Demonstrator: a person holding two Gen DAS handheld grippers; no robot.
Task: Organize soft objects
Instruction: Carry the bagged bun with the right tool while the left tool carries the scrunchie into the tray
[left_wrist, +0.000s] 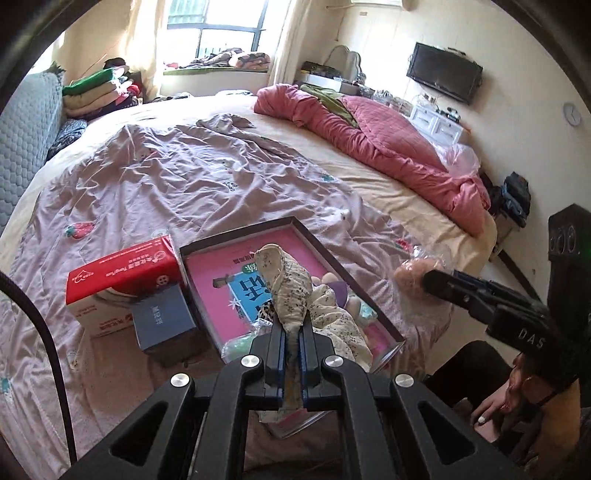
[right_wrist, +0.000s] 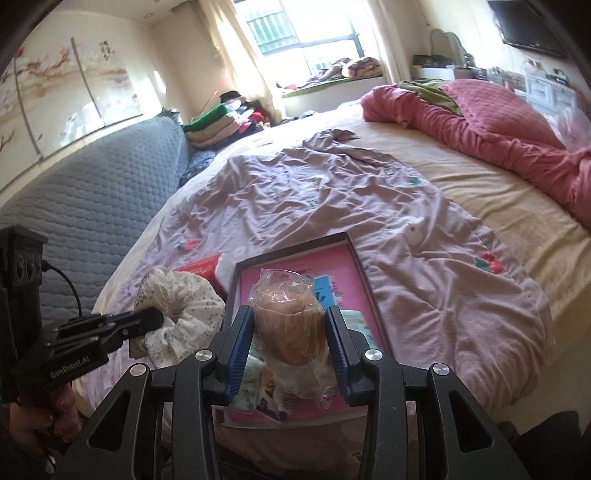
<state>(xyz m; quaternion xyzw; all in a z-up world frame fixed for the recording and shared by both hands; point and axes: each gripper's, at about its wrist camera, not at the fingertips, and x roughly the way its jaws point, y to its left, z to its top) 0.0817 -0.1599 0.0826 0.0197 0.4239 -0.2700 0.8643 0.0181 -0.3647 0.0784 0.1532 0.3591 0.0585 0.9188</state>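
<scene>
A shallow tray (left_wrist: 334, 262) with a dark rim and a pink printed floor is seen lying on the bed, just ahead of both pairs of fingers. Within it, small soft items (left_wrist: 351, 299) are gathered at the near end: a pale purple piece, a leopard-spotted scrap and greenish packets; they cannot be told apart further.

A floral cloth (left_wrist: 291, 291), cream with small dark sprigs, thin and crumpled, is clamped between the closed fingers of the left gripper (left_wrist: 293, 332). It is bunched into a twisted rope rising beyond the fingertips above the tray, with a ruffled loop hanging to their right.

A bun (right_wrist: 290, 321), round, tan and wrapped in crinkled clear plastic, is held between the blue ribbed pads of the right gripper (right_wrist: 290, 325), whose fingers are set apart to its width and pressed on both sides. It is held above the near end of the tray.

To the left of the left fingers, a red and white carton (left_wrist: 122, 280) is seen, with a smaller dark blue box (left_wrist: 164, 321) touching its front. All rest on a wrinkled mauve sheet (left_wrist: 184, 173) embroidered with strawberries. A quilted pink duvet (left_wrist: 388, 147) is heaped far beyond, to the right.
</scene>
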